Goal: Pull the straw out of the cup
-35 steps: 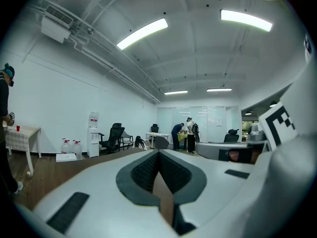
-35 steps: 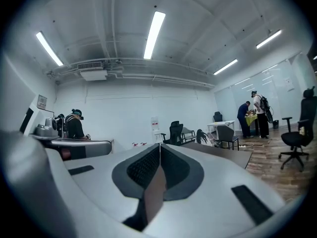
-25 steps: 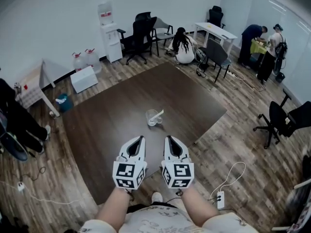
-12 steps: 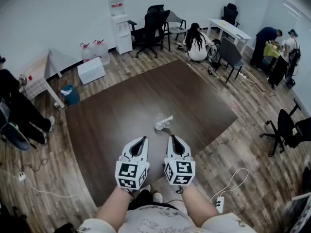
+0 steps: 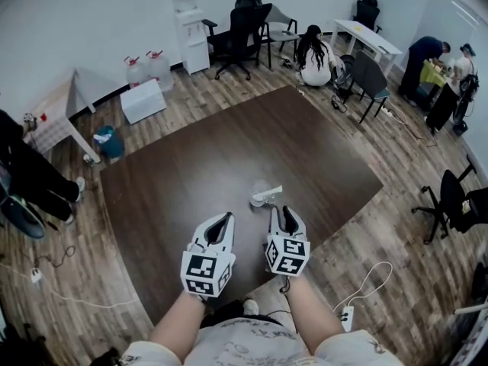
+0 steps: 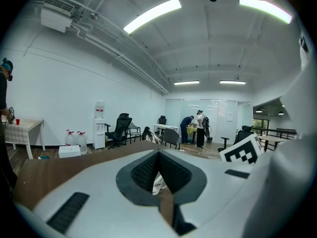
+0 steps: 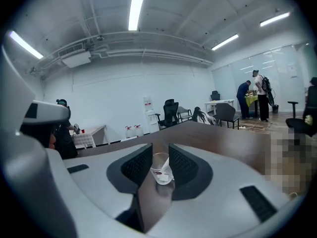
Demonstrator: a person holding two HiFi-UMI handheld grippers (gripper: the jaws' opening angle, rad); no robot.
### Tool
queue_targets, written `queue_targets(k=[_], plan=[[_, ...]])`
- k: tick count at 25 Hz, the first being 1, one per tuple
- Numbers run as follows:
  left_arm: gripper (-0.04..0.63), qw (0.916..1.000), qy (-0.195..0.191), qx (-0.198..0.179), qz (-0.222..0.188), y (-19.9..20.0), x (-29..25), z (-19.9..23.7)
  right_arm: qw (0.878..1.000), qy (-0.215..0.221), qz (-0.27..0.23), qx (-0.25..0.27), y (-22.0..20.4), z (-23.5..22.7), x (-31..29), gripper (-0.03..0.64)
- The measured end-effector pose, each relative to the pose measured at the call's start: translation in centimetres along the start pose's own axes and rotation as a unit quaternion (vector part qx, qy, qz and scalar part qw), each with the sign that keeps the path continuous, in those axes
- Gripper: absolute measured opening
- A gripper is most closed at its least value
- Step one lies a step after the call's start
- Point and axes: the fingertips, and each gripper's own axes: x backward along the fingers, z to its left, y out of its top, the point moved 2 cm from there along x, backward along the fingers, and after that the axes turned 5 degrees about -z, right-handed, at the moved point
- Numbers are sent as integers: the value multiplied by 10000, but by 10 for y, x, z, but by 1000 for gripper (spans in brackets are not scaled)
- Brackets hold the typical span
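A clear plastic cup (image 5: 261, 199) stands on the dark brown table (image 5: 221, 151), with a white straw (image 5: 272, 192) leaning out of it to the right. My right gripper (image 5: 285, 210) is just short of the cup, a little to its right. Its jaws are opening and nothing is between the pads. In the right gripper view the cup (image 7: 161, 169) and straw (image 7: 166, 162) show through the gap, beyond the right gripper's (image 7: 159, 148) tips. My left gripper (image 5: 226, 218) is shut and empty, to the left of the cup and nearer me. In the left gripper view the left gripper (image 6: 158, 153) hides most of the cup (image 6: 157, 183).
The table's near edge runs under my forearms. A power strip (image 5: 349, 313) and cable lie on the wood floor at the right. Office chairs (image 5: 238, 23), a water dispenser (image 5: 187, 21), a white box (image 5: 142, 100) and several people stand beyond the table.
Both grippers have moved forward and down toward the cup, the right one further. The right jaws, shut earlier, now stand apart. The left jaws stay shut.
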Motion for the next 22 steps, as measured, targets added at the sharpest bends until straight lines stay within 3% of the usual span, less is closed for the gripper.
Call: queue_targets(k=[10,22], plan=[[0,9995,-28,15,302,-26,-22,27,9937,-612,450,-823,-52,-35,-72,117],[0,9983,33,83,576,-51,-30,54,9893,-558,576,-1221,-69,-44,-118,103]])
